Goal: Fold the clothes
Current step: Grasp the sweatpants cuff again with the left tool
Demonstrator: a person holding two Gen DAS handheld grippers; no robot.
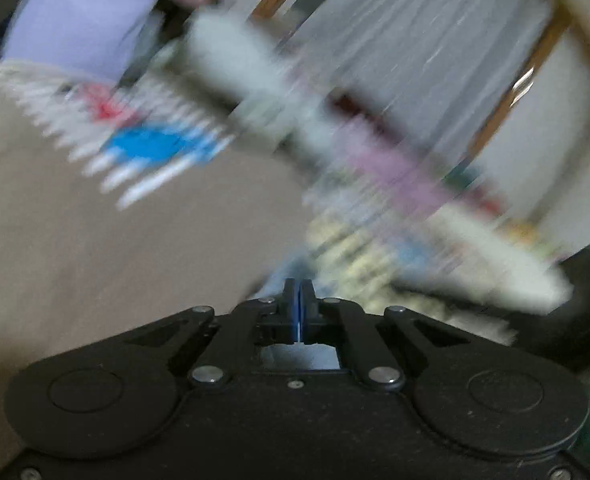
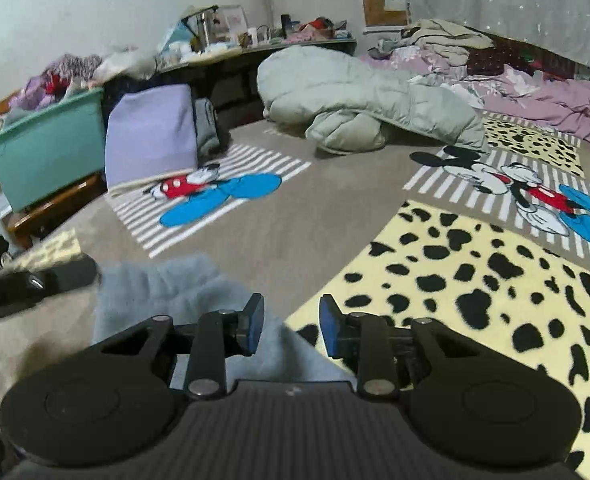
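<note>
A light grey-blue cloth (image 2: pixel 163 292) lies on the taupe blanket (image 2: pixel 295 232), right in front of my right gripper (image 2: pixel 291 322). That gripper is open. Its blue pads (image 2: pixel 255 322) stand apart above the cloth's right edge and do not press on it. The left wrist view is badly smeared. In it my left gripper (image 1: pixel 299 292) is shut, pad against pad. A patch of pale blue cloth (image 1: pixel 275 284) shows just beyond the tips, and I cannot tell whether any of it is pinched. A dark blurred shape (image 2: pixel 35 280) sits at the cloth's left edge.
A teal bin (image 2: pixel 43 148) heaped with clothes and a lilac cushion (image 2: pixel 151 136) stand at the left. A grey-green duvet (image 2: pixel 355 96) and purple bedding (image 2: pixel 555 100) lie at the back. A yellow black-spotted panel (image 2: pixel 475 280) covers the right foreground, and a cluttered desk (image 2: pixel 255 44) lines the wall.
</note>
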